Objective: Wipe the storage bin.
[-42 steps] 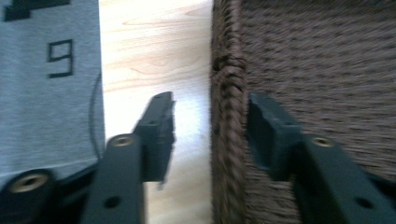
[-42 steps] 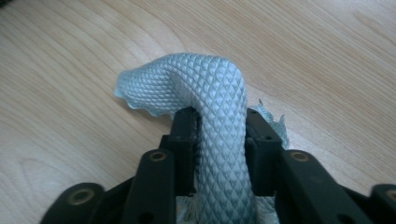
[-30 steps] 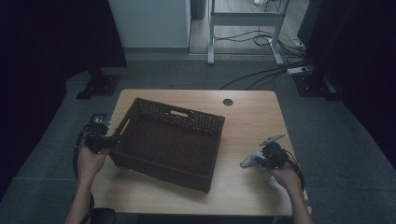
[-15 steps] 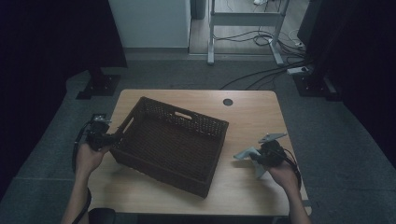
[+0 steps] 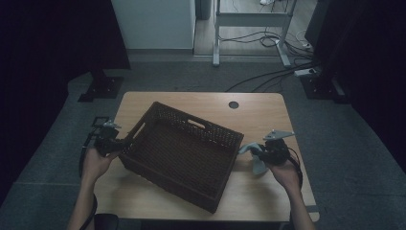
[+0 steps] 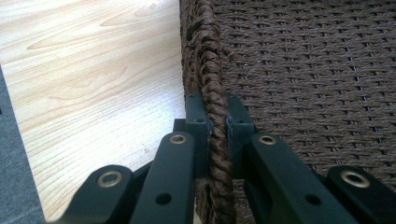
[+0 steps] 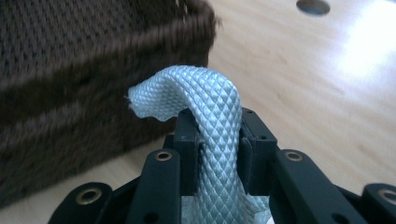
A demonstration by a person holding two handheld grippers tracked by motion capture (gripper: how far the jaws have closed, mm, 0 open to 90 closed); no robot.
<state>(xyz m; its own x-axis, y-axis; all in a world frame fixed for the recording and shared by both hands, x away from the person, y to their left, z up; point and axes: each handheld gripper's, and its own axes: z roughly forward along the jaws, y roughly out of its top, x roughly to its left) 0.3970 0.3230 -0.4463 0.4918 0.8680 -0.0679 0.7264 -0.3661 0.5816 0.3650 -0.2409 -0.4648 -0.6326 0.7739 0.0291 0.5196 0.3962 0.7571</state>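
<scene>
My left claw [image 6: 215, 123] is clamped on the basket [image 5: 184, 153] rim. My right claw [image 7: 217, 135], just beside the basket's right end, pinches the pale blue cloth [image 7: 212, 121] folded between its jaws.

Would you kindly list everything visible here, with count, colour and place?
basket: one, dark brown woven, middle of the table, tilted, left rim clamped.
cloth: one, pale blue, right of the basket, lifted off the table.
table: one, light wood, with a round hole near its far edge.
metal frame: one, grey, on the floor beyond the table.
cables: several, dark, floor behind the table.
left gripper: black, shut on the basket rim.
right gripper: black, shut on the cloth.
</scene>
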